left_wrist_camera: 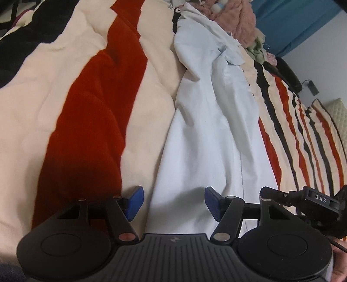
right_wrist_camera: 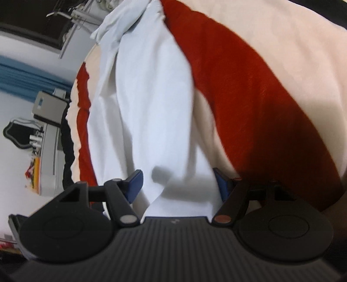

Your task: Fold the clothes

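A long pale blue-white garment (left_wrist_camera: pixel 208 134) lies stretched out on a striped bedspread (left_wrist_camera: pixel 91 112) of cream, red and black. My left gripper (left_wrist_camera: pixel 173 202) is open just above the garment's near end, its blue pads to either side of the cloth. In the right wrist view the same garment (right_wrist_camera: pixel 149 108) runs away from me. My right gripper (right_wrist_camera: pixel 180 184) is open with the garment's near edge between its blue pads, which do not pinch it. The right gripper's body (left_wrist_camera: pixel 318 201) shows at the right edge of the left wrist view.
A heap of pink, green and other clothes (left_wrist_camera: pixel 236 19) lies at the far end of the bed. A blue curtain (left_wrist_camera: pixel 290 23) hangs behind it. A quilted pillow (left_wrist_camera: pixel 338 115) lies at the right. A desk with clutter (right_wrist_camera: pixel 43 138) stands beyond the bed edge.
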`<state>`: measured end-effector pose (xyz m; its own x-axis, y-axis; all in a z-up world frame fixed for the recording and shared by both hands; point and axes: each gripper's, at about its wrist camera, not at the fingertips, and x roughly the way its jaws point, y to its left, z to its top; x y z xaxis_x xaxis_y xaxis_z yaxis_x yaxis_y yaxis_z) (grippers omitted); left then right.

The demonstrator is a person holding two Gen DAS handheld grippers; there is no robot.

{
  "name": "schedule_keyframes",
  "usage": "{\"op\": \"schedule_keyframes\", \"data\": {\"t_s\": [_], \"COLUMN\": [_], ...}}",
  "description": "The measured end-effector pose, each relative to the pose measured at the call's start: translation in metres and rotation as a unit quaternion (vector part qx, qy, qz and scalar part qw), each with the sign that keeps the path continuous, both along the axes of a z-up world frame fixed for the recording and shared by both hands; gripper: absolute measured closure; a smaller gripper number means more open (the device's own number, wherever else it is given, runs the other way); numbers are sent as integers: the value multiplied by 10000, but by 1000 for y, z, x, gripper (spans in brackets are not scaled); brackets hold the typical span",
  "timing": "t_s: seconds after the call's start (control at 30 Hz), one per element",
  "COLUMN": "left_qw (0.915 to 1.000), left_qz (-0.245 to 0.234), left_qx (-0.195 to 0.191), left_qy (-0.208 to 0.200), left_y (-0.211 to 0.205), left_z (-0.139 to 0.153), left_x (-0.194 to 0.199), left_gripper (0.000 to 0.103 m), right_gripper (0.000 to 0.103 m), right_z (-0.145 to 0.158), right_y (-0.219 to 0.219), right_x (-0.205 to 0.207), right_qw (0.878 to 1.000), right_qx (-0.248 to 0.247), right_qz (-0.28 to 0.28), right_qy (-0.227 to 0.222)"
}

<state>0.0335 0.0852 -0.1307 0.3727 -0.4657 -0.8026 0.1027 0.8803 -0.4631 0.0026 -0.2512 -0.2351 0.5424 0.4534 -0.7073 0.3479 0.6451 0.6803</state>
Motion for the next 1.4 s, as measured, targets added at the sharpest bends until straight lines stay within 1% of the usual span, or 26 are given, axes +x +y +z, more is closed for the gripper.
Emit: {"op": "schedule_keyframes", "data": {"t_s": [0.03,0.07,0.1,0.13,0.17,0.23,0.3,0.4,0.43,0.47,0.5,0.57,0.63,0.7,0.73,0.77,0.83,0.93,1.0,1.07,1.17,1.2,1.27,1.33,1.4], "left_qw": [10000,9999,9998,9996,9993,9988,9989,9992,9992,9988,9982,9964,9952,9943,9938,9931,9914,9881,9835,9765,9673,9637,9596,9597,9622], "left_qz": [39,66,93,119,134,127,154,164,161,113,62,-32,-106,-113,-116,-119,-124,-132,-48,37,102,120,176,191,202], "left_qx": [-49,-106,-164,-235,-322,-458,-431,-274,-229,-266,-308,-432,-543,-737,-835,-933,-1129,-1422,-1786,-2154,-2490,-2596,-2708,-2709,-2652], "left_qy": [24,63,102,124,131,94,106,222,274,394,518,734,807,758,731,704,649,567,281,-38,-472,-614,-744,-728,-593], "left_y": [1,3,4,8,10,12,11,8,6,5,4,2,1,1,1,1,1,1,5,9,12,13,18,24,37], "left_z": [-1,-3,-5,-7,-7,-6,-7,-11,-13,-16,-20,-26,-26,-18,-13,-9,0,13,41,72,115,129,146,147,139], "left_x": [-2,-4,-7,-12,-16,-18,-19,-18,-17,-16,-14,-10,-8,-8,-9,-9,-9,-10,-15,-19,-26,-29,-41,-57,-82], "left_gripper": [43,52,57,70,80,89,89,85,74,59,55,55,55,70,91,100,99,100,100,100,100,100,100,100,100], "right_gripper": [38,49,56,67,71,72,72,71,71,71,71,71,72,86,90,92,94,95,95,95,95,95,95,95,95], "right_z": [2,5,7,8,8,11,13,11,10,10,10,10,13,20,22,25,33,66,100,134,171,178,191,193,184], "right_y": [2,3,4,5,7,12,16,16,16,17,19,23,28,28,26,24,17,3,-9,-18,-31,-35,-42,-46,-43], "right_x": [-2,-5,-9,-13,-18,-26,-31,-33,-33,-32,-32,-32,-30,-32,-34,-35,-38,-41,-41,-39,-44,-50,-60,-74,-88], "right_qw": [10000,10000,9999,9997,9995,9991,9989,9992,9992,9992,9990,9983,9968,9968,9969,9972,9973,9949,9912,9859,9786,9768,9729,9712,9746], "right_qx": [0,-17,17,126,215,163,48,16,13,17,26,15,-60,-52,-14,45,191,254,282,285,280,285,296,311,275], "right_qz": [7,28,70,116,167,275,367,391,384,404,448,584,785,804,781,744,677,624,521,409,294,280,252,270,312], "right_qy": [-32,-78,-130,-165,-181,-261,-281,-123,-86,-54,-17,56,101,12,-32,-78,-221,-750,-1187,-1595,-2017,-2106,-2281,-2348,-2203]}}
